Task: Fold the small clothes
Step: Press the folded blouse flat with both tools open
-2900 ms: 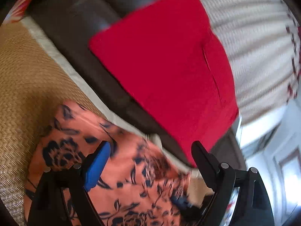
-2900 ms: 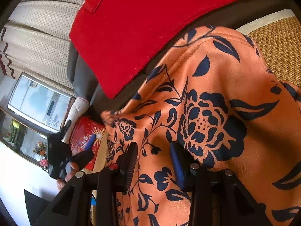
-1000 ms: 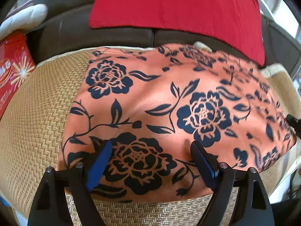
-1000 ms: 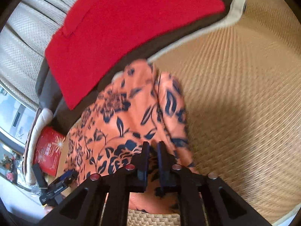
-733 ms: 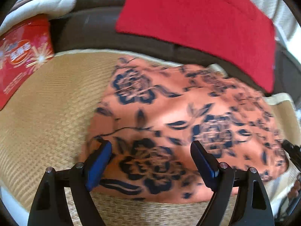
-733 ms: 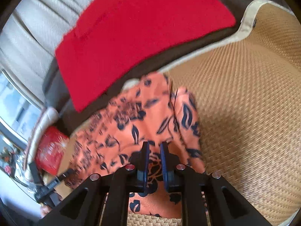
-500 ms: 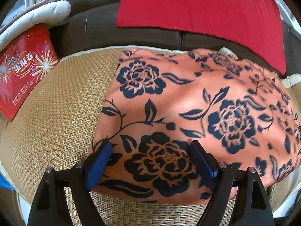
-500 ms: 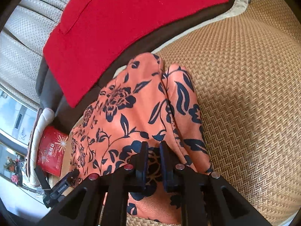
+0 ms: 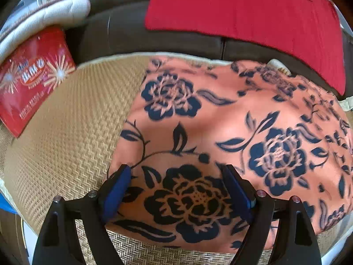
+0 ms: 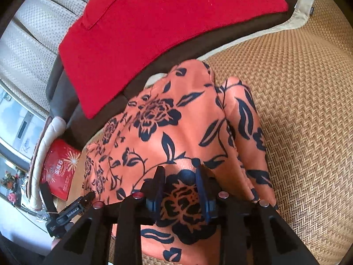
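Note:
An orange garment with dark blue flowers point(image 9: 231, 137) lies folded on a woven straw mat point(image 9: 72, 132). My left gripper point(image 9: 176, 176) hovers over the garment's near left corner, jaws wide open with nothing gripped. In the right wrist view the same garment point(image 10: 176, 132) stretches away from the camera, with a fold ridge along its right side. My right gripper point(image 10: 179, 176) sits over the near end; its jaws are opening, and the cloth shows flat between the blue pads point(image 10: 201, 190), not pinched. The left gripper point(image 10: 70, 209) shows at the lower left of that view.
A red cloth point(image 9: 242, 6) drapes over the dark brown sofa back point(image 9: 114, 33) behind the mat. A red snack tin point(image 9: 30, 84) and a white padded armrest point(image 9: 44, 22) sit at the left. The mat has a cream border point(image 10: 304, 6).
The right gripper's jaws have parted from the pinch they held on the cloth. The garment, held up earlier, now rests flat on the mat. The left gripper drifted left along the near edge.

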The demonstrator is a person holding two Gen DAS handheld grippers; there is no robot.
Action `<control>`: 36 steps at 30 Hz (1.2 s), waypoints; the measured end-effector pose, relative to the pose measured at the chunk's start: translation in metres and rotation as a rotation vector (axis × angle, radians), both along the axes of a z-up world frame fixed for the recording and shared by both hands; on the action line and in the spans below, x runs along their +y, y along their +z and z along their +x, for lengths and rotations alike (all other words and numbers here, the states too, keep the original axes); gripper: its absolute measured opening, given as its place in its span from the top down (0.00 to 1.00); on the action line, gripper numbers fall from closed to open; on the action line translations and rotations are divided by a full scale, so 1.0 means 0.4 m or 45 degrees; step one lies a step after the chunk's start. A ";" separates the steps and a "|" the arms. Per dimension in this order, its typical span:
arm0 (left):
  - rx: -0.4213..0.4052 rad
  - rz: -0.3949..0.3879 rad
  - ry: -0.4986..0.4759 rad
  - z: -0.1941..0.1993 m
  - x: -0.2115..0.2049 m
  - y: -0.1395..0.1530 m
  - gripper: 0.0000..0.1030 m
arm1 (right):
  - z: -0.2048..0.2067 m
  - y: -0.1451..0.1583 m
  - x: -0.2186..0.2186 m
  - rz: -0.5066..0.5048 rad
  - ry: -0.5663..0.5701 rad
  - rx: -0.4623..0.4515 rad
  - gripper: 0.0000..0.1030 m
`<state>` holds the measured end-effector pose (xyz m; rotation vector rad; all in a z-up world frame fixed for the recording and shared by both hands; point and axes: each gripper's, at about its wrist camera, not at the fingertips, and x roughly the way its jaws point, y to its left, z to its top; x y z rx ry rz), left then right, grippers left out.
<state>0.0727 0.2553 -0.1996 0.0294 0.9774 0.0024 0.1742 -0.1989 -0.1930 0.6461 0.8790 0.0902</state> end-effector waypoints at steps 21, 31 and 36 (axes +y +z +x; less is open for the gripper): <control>0.054 0.032 -0.096 0.099 -0.120 -0.025 0.13 | 0.119 0.003 0.173 -0.115 0.144 -0.053 0.35; 0.049 0.051 -0.087 0.202 -0.146 -0.057 0.02 | 0.173 -0.004 0.173 -0.205 0.094 -0.076 0.42; 0.052 0.058 -0.097 0.231 -0.147 -0.061 0.01 | 0.179 -0.010 0.163 -0.216 0.088 -0.053 0.56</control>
